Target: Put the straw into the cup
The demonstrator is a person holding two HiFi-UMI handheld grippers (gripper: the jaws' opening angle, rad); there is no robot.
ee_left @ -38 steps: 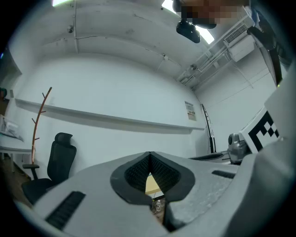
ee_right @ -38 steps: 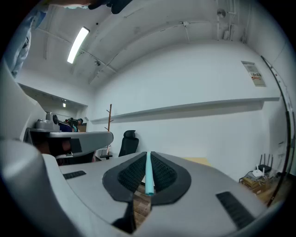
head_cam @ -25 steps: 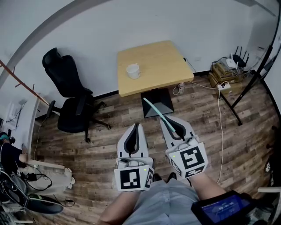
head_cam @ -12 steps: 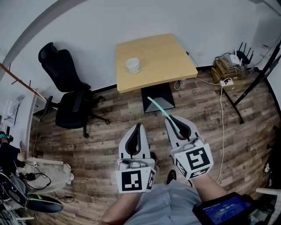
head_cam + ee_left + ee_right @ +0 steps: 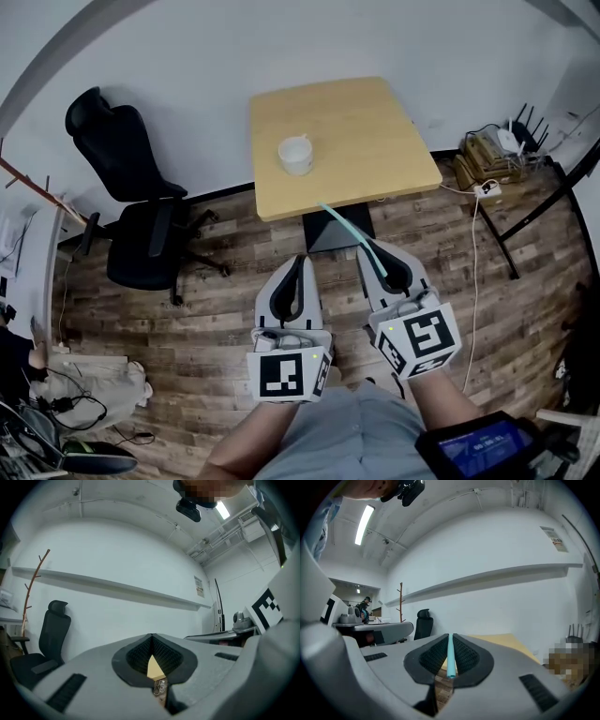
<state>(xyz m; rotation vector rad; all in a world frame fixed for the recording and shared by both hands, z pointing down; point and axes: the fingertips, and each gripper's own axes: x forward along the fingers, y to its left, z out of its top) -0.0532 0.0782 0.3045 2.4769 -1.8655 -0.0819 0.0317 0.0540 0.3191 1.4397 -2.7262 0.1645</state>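
A white cup (image 5: 297, 155) stands on the left part of the square wooden table (image 5: 366, 131) ahead. My right gripper (image 5: 378, 250) is shut on a light teal straw (image 5: 352, 234), which sticks out forward and left toward the table's front edge; the straw (image 5: 451, 656) runs between the black pads in the right gripper view. My left gripper (image 5: 298, 262) is shut with nothing in it, held over the floor beside the right one. Both grippers are well short of the cup.
A black office chair (image 5: 127, 202) stands left of the table. The table's dark pedestal base (image 5: 336, 230) sits on wood flooring. Cables, a power strip (image 5: 483, 187) and boxes lie at the right by a black frame leg (image 5: 511, 253).
The table and cup have come closer and lower in the head view. Both grippers have advanced toward the table; the straw tip now reaches its front edge.
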